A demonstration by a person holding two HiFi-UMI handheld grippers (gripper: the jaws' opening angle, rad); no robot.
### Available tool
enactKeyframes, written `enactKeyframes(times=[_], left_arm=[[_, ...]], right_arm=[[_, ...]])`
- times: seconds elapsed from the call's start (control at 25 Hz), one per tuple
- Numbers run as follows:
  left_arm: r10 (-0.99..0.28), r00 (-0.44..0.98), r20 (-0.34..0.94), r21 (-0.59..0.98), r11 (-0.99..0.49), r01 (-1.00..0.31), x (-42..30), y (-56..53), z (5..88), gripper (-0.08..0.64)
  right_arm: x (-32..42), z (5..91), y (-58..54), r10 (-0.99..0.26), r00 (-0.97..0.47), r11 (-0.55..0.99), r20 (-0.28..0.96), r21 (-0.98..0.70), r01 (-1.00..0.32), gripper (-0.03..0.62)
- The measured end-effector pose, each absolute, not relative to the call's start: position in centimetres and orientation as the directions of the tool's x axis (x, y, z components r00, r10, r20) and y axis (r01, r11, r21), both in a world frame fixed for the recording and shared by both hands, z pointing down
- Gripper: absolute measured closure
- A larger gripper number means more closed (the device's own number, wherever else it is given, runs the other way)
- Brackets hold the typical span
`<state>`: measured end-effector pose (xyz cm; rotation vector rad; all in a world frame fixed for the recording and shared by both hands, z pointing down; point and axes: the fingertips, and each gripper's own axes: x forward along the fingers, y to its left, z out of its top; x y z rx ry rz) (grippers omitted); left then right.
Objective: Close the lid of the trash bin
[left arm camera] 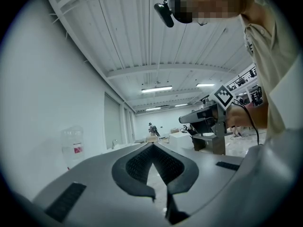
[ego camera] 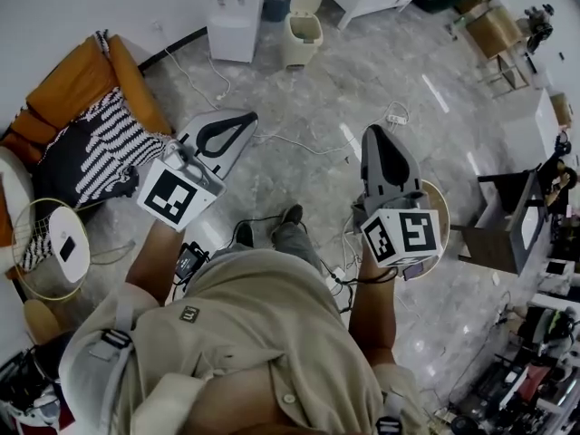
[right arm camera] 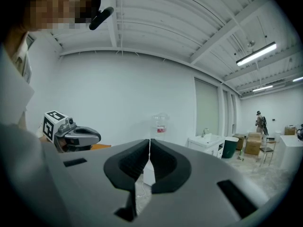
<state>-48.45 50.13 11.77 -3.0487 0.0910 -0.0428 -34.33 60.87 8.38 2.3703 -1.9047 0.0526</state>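
The cream trash bin (ego camera: 302,31) stands on the floor by the far wall with its lid (ego camera: 308,0) tipped up and open. It is well ahead of both grippers, and neither touches it. My left gripper (ego camera: 246,116) is held level in front of me at the left, jaws together with nothing between them; in the left gripper view its pads meet at the tip (left arm camera: 152,145). My right gripper (ego camera: 372,131) is level at the right, also shut and empty, its pads (right arm camera: 149,141) pressed together.
A white water dispenser (ego camera: 234,12) and a dark bin (ego camera: 276,1) stand left of the trash bin. Cables and a power strip (ego camera: 396,118) lie on the marble floor. An orange armchair (ego camera: 77,89) is at the left, a dark table (ego camera: 507,225) at the right.
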Motion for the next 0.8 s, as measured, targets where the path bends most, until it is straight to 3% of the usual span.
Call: enactKeyframes(times=[0.44, 0.8], left_arm=[[-0.17, 0.984, 0.056, -0.11, -0.98, -0.164, -47.8, 46.5, 11.7, 0.546], [-0.229, 0.969, 0.089, -0.114, -0.969, -0.218, -42.4, 44.2, 12.0, 0.546]], right_arm=[[-31.2, 8.5, 56.1, -0.988, 0.137, -0.136, 0.066, 0.023, -0.99, 0.568], [-25.1, 9.3, 52.2, -0.995, 0.07, -0.072, 0.07, -0.017, -0.997, 0.568]])
